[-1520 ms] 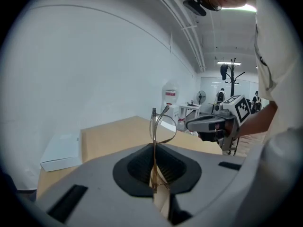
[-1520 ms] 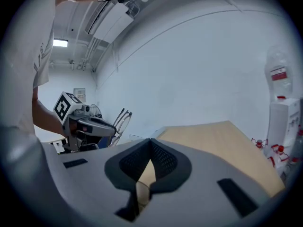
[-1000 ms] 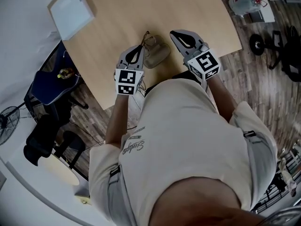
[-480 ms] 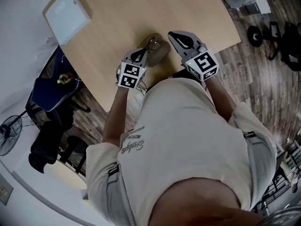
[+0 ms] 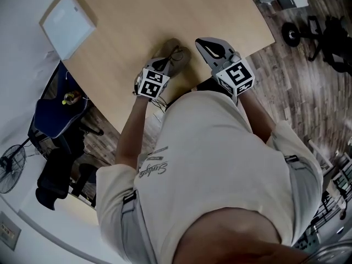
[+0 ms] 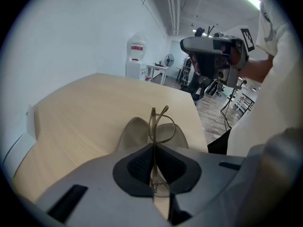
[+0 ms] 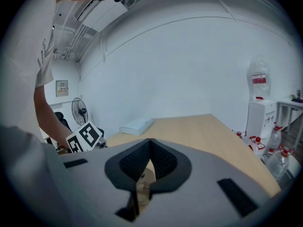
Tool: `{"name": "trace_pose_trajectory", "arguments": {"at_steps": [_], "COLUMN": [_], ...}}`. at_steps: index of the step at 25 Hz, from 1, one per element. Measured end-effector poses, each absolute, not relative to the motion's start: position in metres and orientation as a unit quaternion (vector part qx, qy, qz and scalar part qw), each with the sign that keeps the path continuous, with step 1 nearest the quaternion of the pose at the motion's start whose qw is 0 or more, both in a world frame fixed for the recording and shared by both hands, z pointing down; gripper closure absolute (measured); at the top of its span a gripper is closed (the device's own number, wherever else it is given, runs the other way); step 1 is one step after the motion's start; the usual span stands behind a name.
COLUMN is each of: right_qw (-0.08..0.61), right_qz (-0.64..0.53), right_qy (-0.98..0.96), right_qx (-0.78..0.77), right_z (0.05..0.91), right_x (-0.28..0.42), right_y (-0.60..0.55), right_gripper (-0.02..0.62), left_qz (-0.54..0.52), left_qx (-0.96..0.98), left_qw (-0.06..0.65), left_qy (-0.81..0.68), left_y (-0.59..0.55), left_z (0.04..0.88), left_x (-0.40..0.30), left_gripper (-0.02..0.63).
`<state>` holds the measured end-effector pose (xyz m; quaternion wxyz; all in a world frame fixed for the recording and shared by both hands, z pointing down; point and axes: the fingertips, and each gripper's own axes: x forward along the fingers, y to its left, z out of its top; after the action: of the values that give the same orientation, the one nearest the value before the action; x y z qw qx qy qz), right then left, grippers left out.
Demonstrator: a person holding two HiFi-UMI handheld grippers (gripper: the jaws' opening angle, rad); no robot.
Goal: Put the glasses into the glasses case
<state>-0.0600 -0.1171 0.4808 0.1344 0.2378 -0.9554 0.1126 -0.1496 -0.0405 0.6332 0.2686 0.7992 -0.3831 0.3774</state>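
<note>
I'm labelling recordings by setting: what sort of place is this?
Probably an office or lab workroom: a pale wooden table, a water dispenser, an office chair and a standing fan.

Layout of my bench and the floor beside it

The glasses case point(image 5: 179, 61) lies on the bench point(image 5: 137, 21) near its front edge. The glasses point(image 6: 158, 126) are over the case, between the fingers point(image 6: 135, 167) of my left gripper point(image 5: 164, 62), which comes in from the case's left; I cannot tell if they touch it. My right gripper point(image 5: 201, 40) is over the bench just right of the case. A flat box point(image 5: 67, 18) lies at the far left corner, well apart. A chair point(image 5: 55, 114) stands on the floor left of the bench.
</note>
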Motion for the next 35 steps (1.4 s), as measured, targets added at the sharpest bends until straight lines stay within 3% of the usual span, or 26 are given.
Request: {"name": "trace_pose_trajectory", "arguments": {"at_steps": [23, 35], "right_qw": [0.134, 0.129], "right_qz": [0.141, 0.14], "right_qy": [-0.957, -0.957], "right_qx": [0.216, 0.217], "right_z": [0.498, 0.501], "right_x": [-0.045, -0.037], "right_y": [-0.115, -0.115], "right_gripper": [0.6, 0.6], "left_qz": [0.451, 0.489], "left_qx": [0.764, 0.745], "left_qw": [0.329, 0.319], "left_qy": [-0.323, -0.321], "left_y": [-0.031, -0.03], "left_z": [0.673, 0.68], "left_x": [-0.126, -0.124], "left_gripper": [0.583, 0.581]}}
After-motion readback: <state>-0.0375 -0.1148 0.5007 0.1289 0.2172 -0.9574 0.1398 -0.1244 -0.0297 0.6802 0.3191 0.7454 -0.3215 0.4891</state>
